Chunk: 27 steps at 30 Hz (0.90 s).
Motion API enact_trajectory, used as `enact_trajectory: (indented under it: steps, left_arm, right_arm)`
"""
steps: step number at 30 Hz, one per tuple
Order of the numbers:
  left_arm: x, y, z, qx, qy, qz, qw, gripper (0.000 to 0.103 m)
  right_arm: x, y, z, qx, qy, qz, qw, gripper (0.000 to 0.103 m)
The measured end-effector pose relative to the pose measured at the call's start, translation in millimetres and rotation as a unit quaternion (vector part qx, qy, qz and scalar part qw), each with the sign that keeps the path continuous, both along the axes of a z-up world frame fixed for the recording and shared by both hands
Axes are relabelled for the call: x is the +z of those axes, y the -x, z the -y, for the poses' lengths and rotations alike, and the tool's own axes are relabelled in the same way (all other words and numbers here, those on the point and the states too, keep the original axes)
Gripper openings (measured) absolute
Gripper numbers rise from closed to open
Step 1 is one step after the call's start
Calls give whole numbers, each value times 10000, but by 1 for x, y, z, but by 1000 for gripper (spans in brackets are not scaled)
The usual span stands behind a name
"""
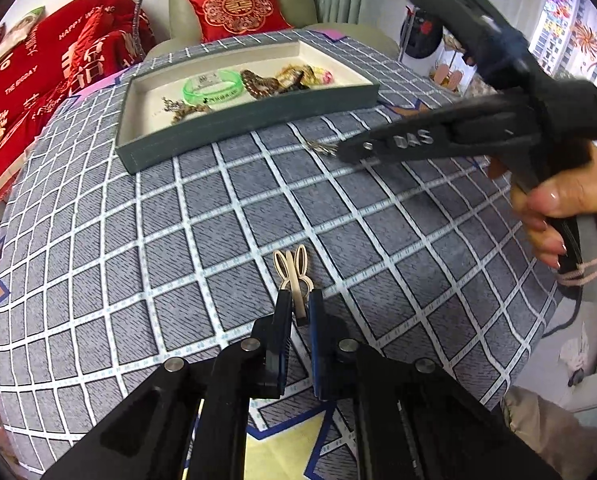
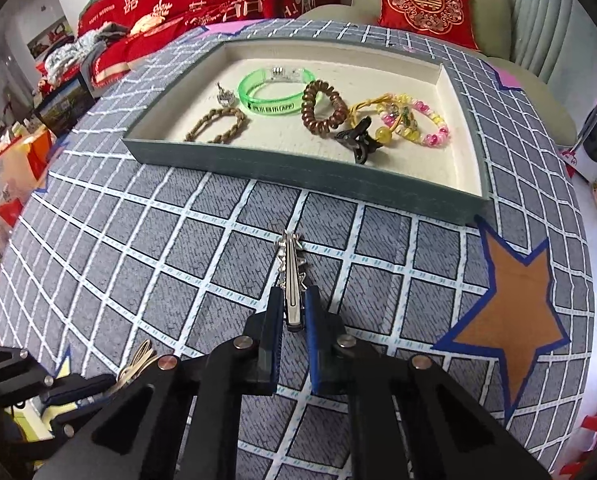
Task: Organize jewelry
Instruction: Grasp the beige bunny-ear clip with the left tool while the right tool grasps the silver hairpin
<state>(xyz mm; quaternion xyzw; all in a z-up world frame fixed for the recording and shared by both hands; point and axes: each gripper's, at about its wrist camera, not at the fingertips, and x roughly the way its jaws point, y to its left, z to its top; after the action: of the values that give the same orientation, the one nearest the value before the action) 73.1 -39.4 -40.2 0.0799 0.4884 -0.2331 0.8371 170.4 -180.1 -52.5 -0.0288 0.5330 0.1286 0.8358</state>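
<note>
Grey checked tablecloth (image 2: 178, 264) bears a tray (image 2: 298, 176); both grippers (image 1: 299, 300) (image 2: 293, 300) grip hair clips (image 1: 292, 272) (image 2: 290, 276).

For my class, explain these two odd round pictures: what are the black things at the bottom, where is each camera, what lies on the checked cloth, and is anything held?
No robot here: a person holds a two-fingered tool in each hand. Each picture comes from a wide-angle camera on one tool, looking along its fingers. In the left camera's view, the left tool is closed on a beige rabbit-shaped hair clip; the person's hand shows at the right edge, holding the other tool. In the right camera's view, the right tool grips a silver hair clip. On the checked cloth sits a grey tray holding a green bangle, a brown coil hair tie, a braided bracelet, bead bracelets and a black claw clip.
</note>
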Motion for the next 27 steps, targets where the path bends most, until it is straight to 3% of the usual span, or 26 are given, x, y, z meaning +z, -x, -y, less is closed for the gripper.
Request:
enact_trajectory:
  steps: [19,27]
  left_arm:
    - [26,-27,-19,399,230,225,9987,19]
    - [45,-47,-26,596,331,393,9969,19]
  right_arm:
    - [20,7,24,-216,-480,69,9986,11]
    - [53,-4,33,-344,-831,341,9954,11]
